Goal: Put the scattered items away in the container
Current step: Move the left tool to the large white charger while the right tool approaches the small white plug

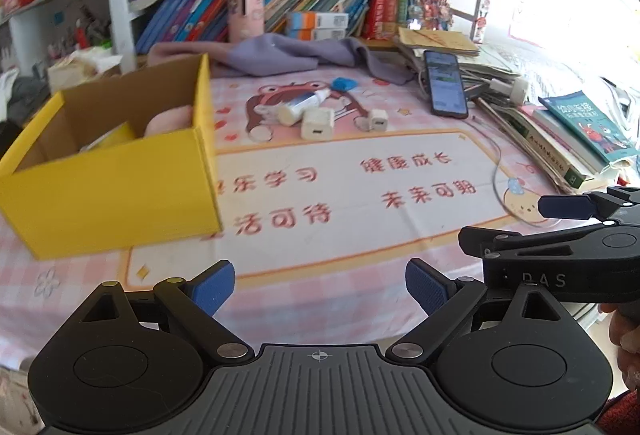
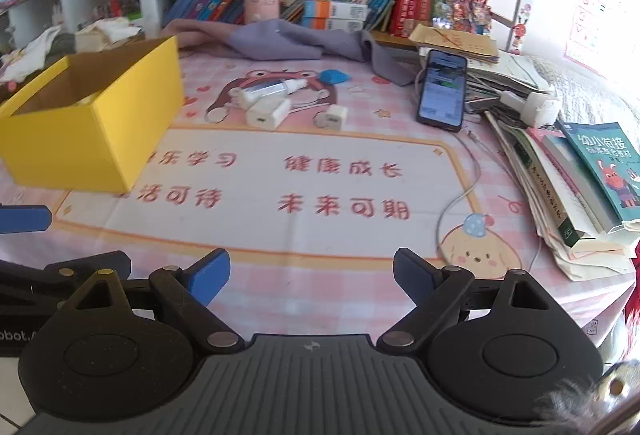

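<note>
The left hand-held gripper [image 1: 320,291] and the right hand-held gripper [image 2: 311,281] both stand wide, nothing between their blue pads, each low over the near part of the bench [image 2: 320,299], which is covered by a pink checked mat with red characters. That near stretch of mat is bare, leaving open room ahead of both. The yellow box [image 1: 116,187] sits open-topped at the left, its near corner overlapping the printed panel. Beyond the characters lies the scattered cluster: a white spray bottle [image 1: 302,107] on its side, a larger white charger [image 1: 317,124] just in front of it and touching or nearly so, a smaller white charger [image 1: 376,119] a little to the right, and a blue item [image 1: 343,83] behind. A phone [image 2: 442,91] lies screen-up to the right, with a cable [image 2: 460,195] curving toward the near edge; stacked books [image 2: 580,187] crowd the right edge, and a purple cloth [image 2: 288,41] lines the back below the bookshelf. The left view looks into the box, showing something pink [image 1: 170,119] and something yellow inside; the right view sees little past its rim. Each view catches the other gripper at its side edge.
</note>
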A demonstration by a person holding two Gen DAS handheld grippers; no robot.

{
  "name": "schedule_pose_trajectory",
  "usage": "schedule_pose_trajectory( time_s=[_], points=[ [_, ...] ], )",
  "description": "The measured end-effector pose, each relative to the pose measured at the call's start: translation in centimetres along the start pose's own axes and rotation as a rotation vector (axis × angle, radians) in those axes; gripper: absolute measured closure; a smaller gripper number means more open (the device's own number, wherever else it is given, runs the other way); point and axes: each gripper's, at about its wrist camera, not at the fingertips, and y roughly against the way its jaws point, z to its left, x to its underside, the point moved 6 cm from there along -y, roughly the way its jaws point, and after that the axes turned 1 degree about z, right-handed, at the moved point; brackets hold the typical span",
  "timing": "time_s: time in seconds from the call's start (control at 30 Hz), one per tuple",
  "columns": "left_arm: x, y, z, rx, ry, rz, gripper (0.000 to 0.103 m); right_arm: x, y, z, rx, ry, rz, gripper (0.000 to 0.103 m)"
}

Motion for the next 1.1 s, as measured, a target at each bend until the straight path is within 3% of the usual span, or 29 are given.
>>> schedule_pose_trajectory(
  time_s=[0.47, 0.97, 1.1],
  points=[
    [-4.6, -5.5, -1.4, 0.001, 0.020, 0.008, 0.009, -4.3, -5.4, -3.5, -0.011, 0.008, 0.021, 0.015],
    [-10.5, -10.9, -1.8, -0.124, 0.050, -0.014, 0.011, -11.1, -12.7, -7.1, -0.101, 0.024, 0.018, 0.022],
    [-11.6, -13.0, -1.5, -0.154, 0.062, -0.006, 0.020, -12.4, -15.0, -7.7, -0.122, 0.031, 0.027, 0.027]
  ],
)
